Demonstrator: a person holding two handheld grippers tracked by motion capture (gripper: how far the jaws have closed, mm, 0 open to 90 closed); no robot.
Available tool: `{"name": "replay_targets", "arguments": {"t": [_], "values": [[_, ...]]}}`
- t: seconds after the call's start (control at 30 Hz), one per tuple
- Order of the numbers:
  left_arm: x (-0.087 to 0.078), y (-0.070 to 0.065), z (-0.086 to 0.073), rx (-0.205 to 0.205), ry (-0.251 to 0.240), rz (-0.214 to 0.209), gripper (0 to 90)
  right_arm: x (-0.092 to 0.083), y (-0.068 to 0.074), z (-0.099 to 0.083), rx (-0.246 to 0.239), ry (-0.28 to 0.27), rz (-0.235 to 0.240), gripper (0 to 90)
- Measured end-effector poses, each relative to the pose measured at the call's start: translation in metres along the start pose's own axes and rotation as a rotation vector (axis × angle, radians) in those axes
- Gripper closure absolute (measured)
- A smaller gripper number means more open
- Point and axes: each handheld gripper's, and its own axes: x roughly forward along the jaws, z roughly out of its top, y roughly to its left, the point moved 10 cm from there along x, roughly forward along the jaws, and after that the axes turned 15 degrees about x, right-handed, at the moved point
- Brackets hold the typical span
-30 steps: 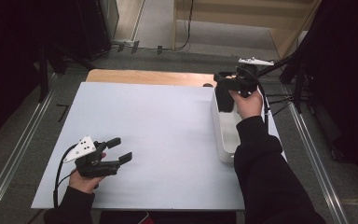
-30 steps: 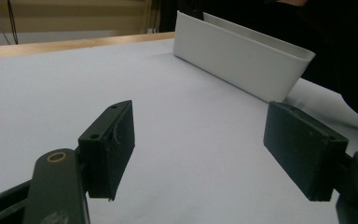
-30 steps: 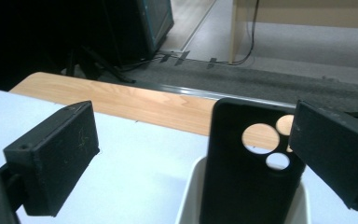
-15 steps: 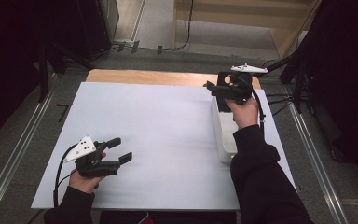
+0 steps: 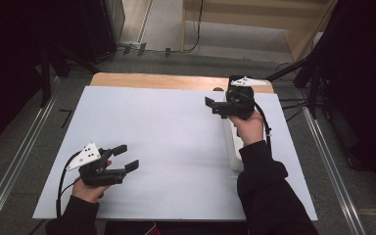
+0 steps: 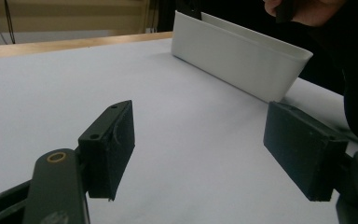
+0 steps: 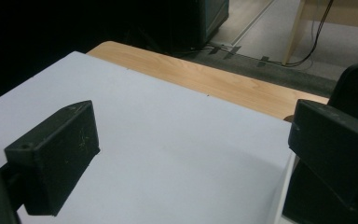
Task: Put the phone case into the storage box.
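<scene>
The right gripper (image 5: 214,106) has swung from above the white bin (image 5: 233,147) toward the bench's middle since a second ago, now pointing left just past the bin's far end; the left gripper (image 5: 126,157) has kept its place. Both sets of jaws stand wide apart with nothing between them. The bin lies along the right edge of the white bench top (image 5: 166,142), just beneath the right hand (image 5: 248,128) and well apart from the left gripper near the front left corner.
</scene>
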Motion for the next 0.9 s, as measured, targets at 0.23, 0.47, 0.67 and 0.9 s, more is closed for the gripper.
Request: {"name": "replay_targets", "arguments": {"t": [0.23,0.47,0.67,0.9], "values": [[-0.002,-0.001,0.001,-0.007,-0.010,-0.002,24.4,-0.003,0.016,-0.013,-0.024,0.003,0.070,0.4],[-0.002,-0.001,-0.001,-0.022,-0.001,-0.015,24.3,-0.010,0.029,-0.025,-0.031,0.016,0.118,0.4],[-0.002,0.000,0.001,-0.020,-0.006,-0.015,24.3,-0.016,0.035,-0.039,-0.063,0.018,0.162,0.4],[-0.001,0.000,0.002,-0.018,-0.008,-0.020,24.3,-0.022,0.040,-0.053,-0.052,0.011,0.196,0.5]]}}
